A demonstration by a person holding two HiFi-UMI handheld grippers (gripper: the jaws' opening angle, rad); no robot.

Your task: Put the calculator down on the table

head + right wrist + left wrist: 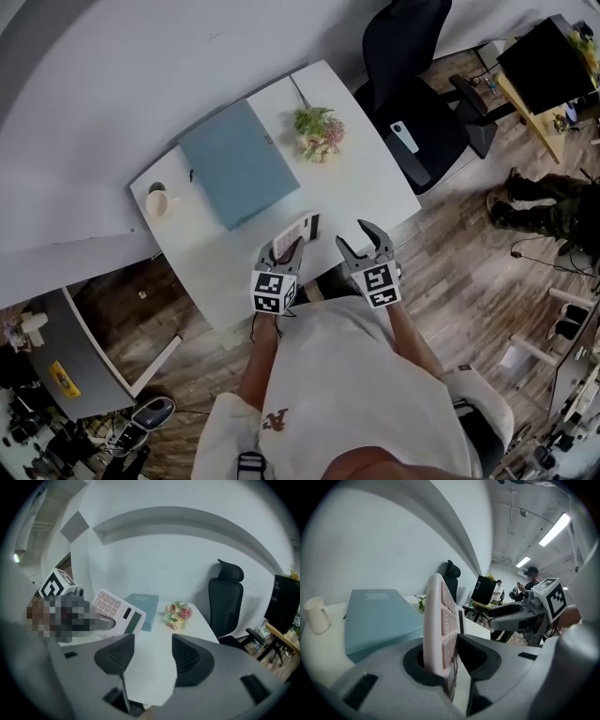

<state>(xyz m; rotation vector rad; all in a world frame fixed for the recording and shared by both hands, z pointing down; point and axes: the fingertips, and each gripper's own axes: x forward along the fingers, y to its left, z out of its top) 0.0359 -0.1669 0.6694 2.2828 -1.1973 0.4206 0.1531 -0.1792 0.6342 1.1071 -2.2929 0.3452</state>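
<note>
A pink calculator is clamped between the jaws of my left gripper, over the near part of the white table. In the left gripper view the calculator stands on edge, keys facing right, wedged in the left gripper. In the right gripper view it hangs tilted above the tabletop. My right gripper hovers just to the right, jaws a little apart with nothing between them, only bare table behind.
A teal folder lies on the table's far left, a white cup beside it. A small flower bunch sits mid-table. A black office chair stands to the right. Wooden floor surrounds the table.
</note>
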